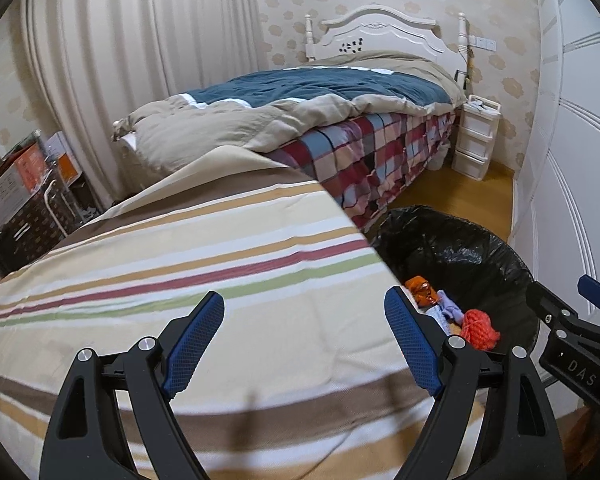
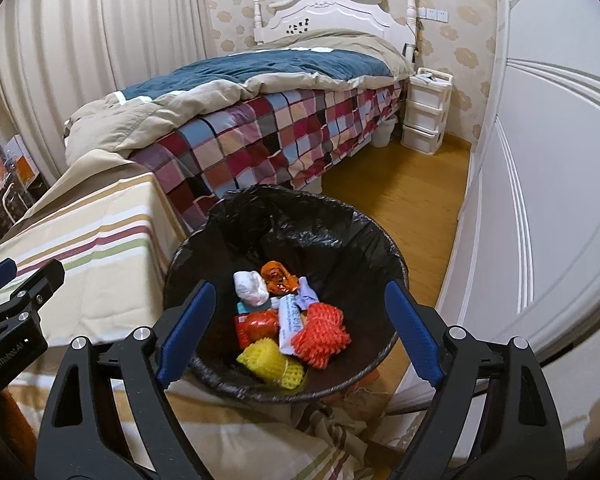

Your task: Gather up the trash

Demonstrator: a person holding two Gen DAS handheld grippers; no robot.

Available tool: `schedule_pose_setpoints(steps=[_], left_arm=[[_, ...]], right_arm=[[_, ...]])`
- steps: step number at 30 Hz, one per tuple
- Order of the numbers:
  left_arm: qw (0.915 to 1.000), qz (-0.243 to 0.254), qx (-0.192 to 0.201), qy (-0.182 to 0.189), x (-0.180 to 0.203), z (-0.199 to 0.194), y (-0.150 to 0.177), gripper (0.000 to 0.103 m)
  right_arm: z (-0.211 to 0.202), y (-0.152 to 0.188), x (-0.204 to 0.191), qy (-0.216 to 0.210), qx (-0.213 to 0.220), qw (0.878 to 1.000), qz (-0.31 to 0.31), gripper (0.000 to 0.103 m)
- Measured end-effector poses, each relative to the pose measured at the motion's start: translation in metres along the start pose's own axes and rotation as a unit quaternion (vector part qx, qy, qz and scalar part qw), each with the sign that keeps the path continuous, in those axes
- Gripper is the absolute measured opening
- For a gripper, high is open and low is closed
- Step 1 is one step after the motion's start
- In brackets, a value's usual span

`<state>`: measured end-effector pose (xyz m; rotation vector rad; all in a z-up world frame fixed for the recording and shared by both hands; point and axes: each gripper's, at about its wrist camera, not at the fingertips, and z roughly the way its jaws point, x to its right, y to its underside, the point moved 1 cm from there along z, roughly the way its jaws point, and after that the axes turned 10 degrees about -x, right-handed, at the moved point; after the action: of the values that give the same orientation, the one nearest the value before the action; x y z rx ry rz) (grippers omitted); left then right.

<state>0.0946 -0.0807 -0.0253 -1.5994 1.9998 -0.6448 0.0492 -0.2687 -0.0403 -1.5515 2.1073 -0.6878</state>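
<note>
I see a bed [image 2: 260,120] with a white headboard [image 2: 328,8] against patterned wallpaper [image 2: 466,56], pale curtains [image 1: 140,48] left, a white drawer unit [image 2: 426,110] on wooden floor [image 2: 400,192].

Both hand-held grippers [image 1: 304,340] [image 2: 300,332] wide apart

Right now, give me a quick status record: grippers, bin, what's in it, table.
left gripper: open, holds nothing, over the striped cloth
right gripper: open, holds nothing, above the bin
bin: black liner, beside the table
contents: red net, yellow net, white wad, orange wrapper, other wrappers
cloth: no trash in view
</note>
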Motion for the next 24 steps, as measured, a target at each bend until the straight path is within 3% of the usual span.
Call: schedule_pose_setpoints(steps=[24], left_arm=[[0.9968, -0.055, 0.049, -0.033, -0.054, -0.086, 0.053, 0.082]], right_arm=[[-0.092, 0.039, -0.037, -0.031, 0.068, 0.996, -0.047, 0.09]])
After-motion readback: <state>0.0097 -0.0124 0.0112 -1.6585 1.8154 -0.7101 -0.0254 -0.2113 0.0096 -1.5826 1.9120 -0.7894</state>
